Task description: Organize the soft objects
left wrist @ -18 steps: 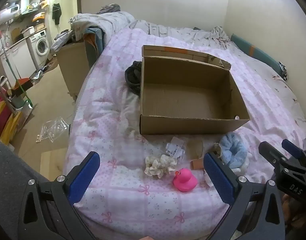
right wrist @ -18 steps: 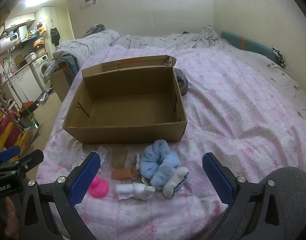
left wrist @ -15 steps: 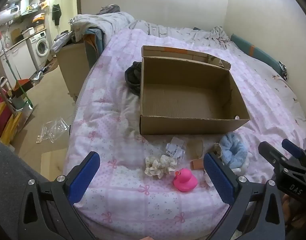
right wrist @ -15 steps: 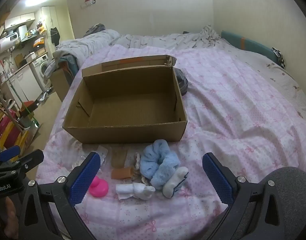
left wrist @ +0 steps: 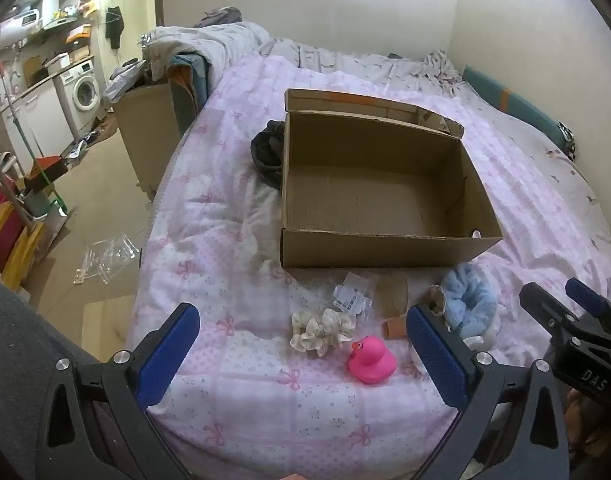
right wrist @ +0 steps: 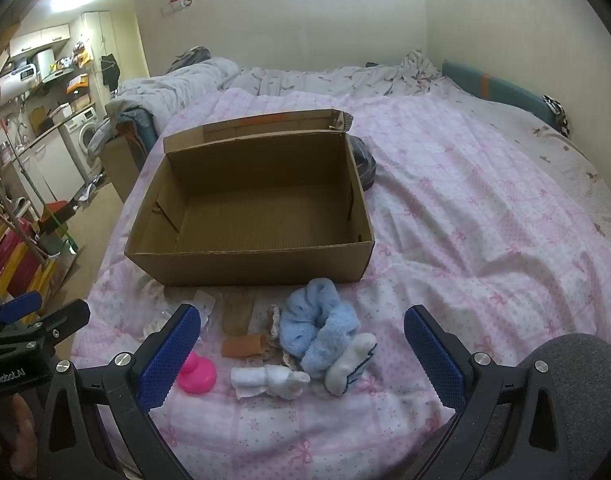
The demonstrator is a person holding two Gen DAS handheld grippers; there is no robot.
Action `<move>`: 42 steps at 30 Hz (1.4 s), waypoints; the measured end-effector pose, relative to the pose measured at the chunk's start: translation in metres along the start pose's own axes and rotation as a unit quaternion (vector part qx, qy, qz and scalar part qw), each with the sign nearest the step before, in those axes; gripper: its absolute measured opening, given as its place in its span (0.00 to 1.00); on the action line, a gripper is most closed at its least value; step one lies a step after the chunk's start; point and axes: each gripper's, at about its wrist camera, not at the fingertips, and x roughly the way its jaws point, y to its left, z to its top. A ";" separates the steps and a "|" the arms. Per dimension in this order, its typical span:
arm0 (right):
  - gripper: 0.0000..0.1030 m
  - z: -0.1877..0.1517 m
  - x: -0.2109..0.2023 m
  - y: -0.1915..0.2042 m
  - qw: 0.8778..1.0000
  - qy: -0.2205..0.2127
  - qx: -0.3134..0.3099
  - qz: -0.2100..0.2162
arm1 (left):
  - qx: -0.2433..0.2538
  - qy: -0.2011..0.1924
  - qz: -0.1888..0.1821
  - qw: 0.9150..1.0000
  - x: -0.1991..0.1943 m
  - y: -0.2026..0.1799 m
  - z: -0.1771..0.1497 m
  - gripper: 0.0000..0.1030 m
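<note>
An empty cardboard box [left wrist: 381,248] [right wrist: 249,268] sits on the pink bedspread. In front of it lie a cream scrunchie [left wrist: 321,330], a pink rubber duck [left wrist: 371,360] [right wrist: 197,376], a fluffy blue scrunchie [left wrist: 469,310] [right wrist: 313,320], rolled white socks [right wrist: 271,380] [right wrist: 351,364], a tan roll [right wrist: 243,346] and a small clear packet [left wrist: 351,296]. My left gripper [left wrist: 301,354] hovers open over the duck and cream scrunchie. Above the socks and blue scrunchie, my right gripper [right wrist: 301,354] stands open. Nothing is held.
A dark bundle [left wrist: 267,152] lies behind the box's left side. Rumpled bedding [right wrist: 305,76] is piled at the bed's head. The bed's left edge drops to a floor with clear plastic [left wrist: 105,256], a washing machine [left wrist: 83,88] and a brown cabinet [left wrist: 149,132].
</note>
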 end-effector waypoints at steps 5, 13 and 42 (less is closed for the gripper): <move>1.00 0.000 0.000 0.000 1.000 0.000 0.000 0.001 | 0.000 -0.001 0.001 1.000 0.000 0.000 0.000 1.00; 1.00 0.000 -0.001 0.000 1.000 0.000 0.001 0.001 | 0.001 -0.001 0.003 1.000 -0.001 -0.001 0.001 1.00; 1.00 0.000 -0.001 0.000 1.000 -0.003 -0.002 -0.004 | 0.003 -0.002 0.004 1.000 -0.002 0.000 0.000 1.00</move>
